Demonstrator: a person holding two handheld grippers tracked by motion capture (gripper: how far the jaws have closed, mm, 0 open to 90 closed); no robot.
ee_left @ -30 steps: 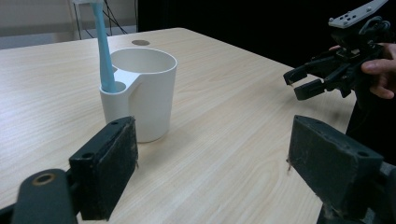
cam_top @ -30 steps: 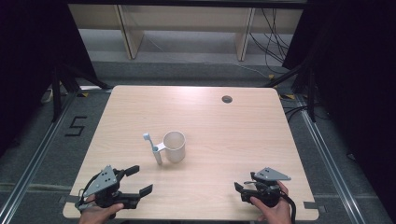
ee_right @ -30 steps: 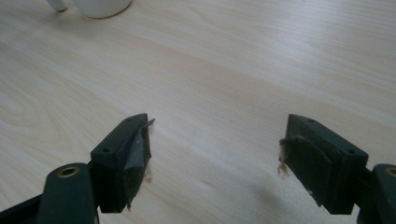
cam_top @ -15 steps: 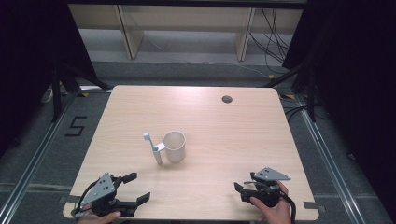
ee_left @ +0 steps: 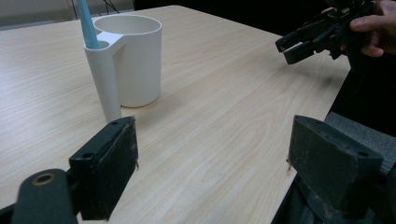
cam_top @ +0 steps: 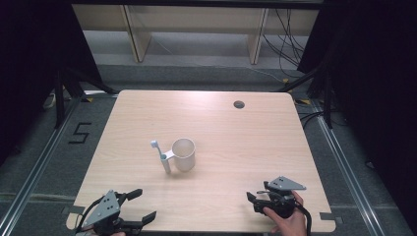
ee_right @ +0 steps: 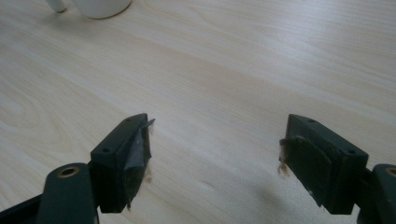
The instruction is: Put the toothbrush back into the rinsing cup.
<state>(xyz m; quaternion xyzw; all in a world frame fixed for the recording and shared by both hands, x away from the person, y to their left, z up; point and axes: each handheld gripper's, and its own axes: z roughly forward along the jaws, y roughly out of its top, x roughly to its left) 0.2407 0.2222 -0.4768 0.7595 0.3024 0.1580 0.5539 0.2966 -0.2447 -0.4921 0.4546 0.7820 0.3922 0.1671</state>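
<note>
Left gripper (cam_top: 140, 204) sits at the near-left edge, jaws spread wide, nothing between them. In the left gripper view those pads (ee_left: 108, 170) frame bare wood, and just beyond the left-hand pad, up and slightly left, stands the white mug (ee_left: 132, 58) with its side holder tube and a blue toothbrush (ee_left: 87, 23) sticking up out of it.

Right gripper (cam_top: 256, 200) at the near-right edge, held by a hand (cam_top: 287, 223), jaws also wide apart and empty; in the right gripper view its pads (ee_right: 133, 161) open onto plain table (ee_right: 243, 60), the mug's base just peeking in far up and to the left.

So the relation that matters: the toothbrush stands upright, long axis vertical, in the holder on the mug's left flank, the side facing the left gripper. From the high view the mug (cam_top: 184, 154) lies ahead and right of the left gripper, ahead and well left of the right one. My read: the left gripper is nearer and better lined up.
</note>
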